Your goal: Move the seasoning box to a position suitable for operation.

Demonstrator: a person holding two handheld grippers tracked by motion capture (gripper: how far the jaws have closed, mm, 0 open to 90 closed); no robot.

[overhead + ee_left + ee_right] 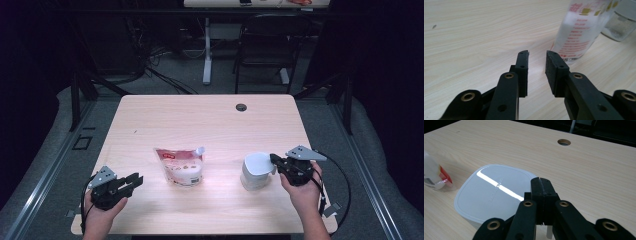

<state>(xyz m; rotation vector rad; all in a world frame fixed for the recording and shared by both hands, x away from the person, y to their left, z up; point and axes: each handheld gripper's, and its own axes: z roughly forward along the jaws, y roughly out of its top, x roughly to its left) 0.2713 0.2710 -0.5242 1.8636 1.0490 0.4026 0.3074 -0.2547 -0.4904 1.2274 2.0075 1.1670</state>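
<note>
While the right hand-held gripper [274, 164] has its jaws pressed together on a thin white tab at the near edge of the lid [491, 191], that pinch looks like the likeliest trouble spot. In the right gripper view the pads meet almost flush, with a sliver of white plastic hanging below them, so the hold covers very little material. A pull upward could let the tab slide out, or it could drag the whole white tub [255, 172] along instead of freeing the lid, since nothing else steadies the tub on the bench [210, 125].

The left hand-held gripper [135, 181] rests near the bench's front left corner with its jaws partly spread and nothing between them; in the left gripper view a bare gap shows between the pads. It points toward the pouch [180, 166], which stands upright near the middle of the bench, apart from the left gripper and near the tub on its left. A soft standing pouch probably tips easily, so a sideways nudge from one jaw could knock it over before the pads meet on it. Its spout sits at the top corner towards the tub; whether it is capped cannot be told, so a spill is possible if it falls.

A jar [621, 22] stands just behind the pouch in the left gripper view and could be bumped by a toppling pouch.
</note>
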